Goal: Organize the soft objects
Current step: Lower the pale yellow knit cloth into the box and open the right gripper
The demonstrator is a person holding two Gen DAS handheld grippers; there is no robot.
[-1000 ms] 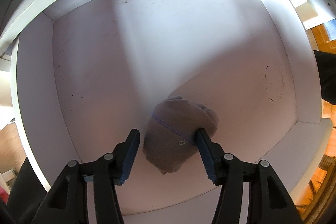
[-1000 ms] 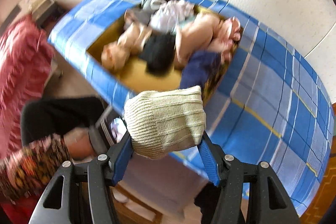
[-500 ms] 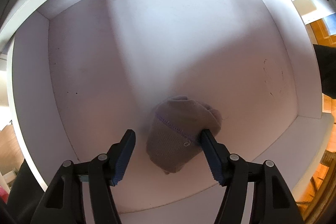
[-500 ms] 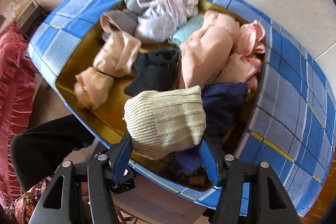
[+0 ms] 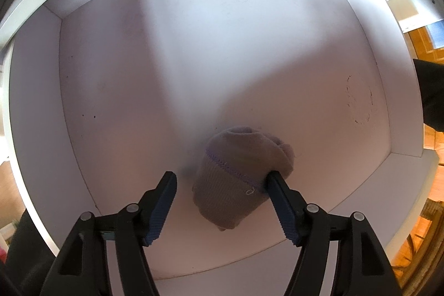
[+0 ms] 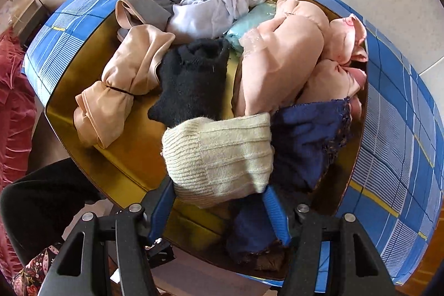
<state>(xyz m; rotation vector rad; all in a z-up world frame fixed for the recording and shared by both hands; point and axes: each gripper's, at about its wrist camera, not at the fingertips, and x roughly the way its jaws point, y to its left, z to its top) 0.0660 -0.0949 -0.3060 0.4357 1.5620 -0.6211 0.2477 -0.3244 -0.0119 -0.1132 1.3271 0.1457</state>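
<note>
Looking down my left camera, I've got a white drawer [image 5: 116, 27] with plain white walls all round and a scuffed floor, with a faint dark ring mark near its right wall. A bit of orange wood floor [image 5: 416, 229] shows past the right edge. The left gripper [image 5: 222, 182] points straight down into the drawer. Its jaws have just been opening, and the grey-brown sock bundle [image 5: 236, 185] sits between them on the drawer floor, nearer the front edge. One finger stands clear of it with a visible gap; the other sits right against the bundle's edge, so it's let go, no squeeze.

Right camera is way busier. A yellow-lined box [image 6: 130, 154] sits on a blue checked cloth [image 6: 402, 129] with white wall panels behind. It's stuffed with soft stuff: a black sock [image 6: 191, 79] in the middle, beige tights [image 6: 122, 85] toward the left edge, a white garment [image 6: 213, 7] at the back, pink pieces [image 6: 288, 57] on the right, a navy lace-trimmed piece [image 6: 308, 143] toward the front right. The right gripper [image 6: 219, 196] tilts steeply down over the front of the box, jaws clamped on a cream ribbed sock bundle [image 6: 219, 154], held above the pile. A black sleeve [image 6: 41, 201] pokes in at lower left.
</note>
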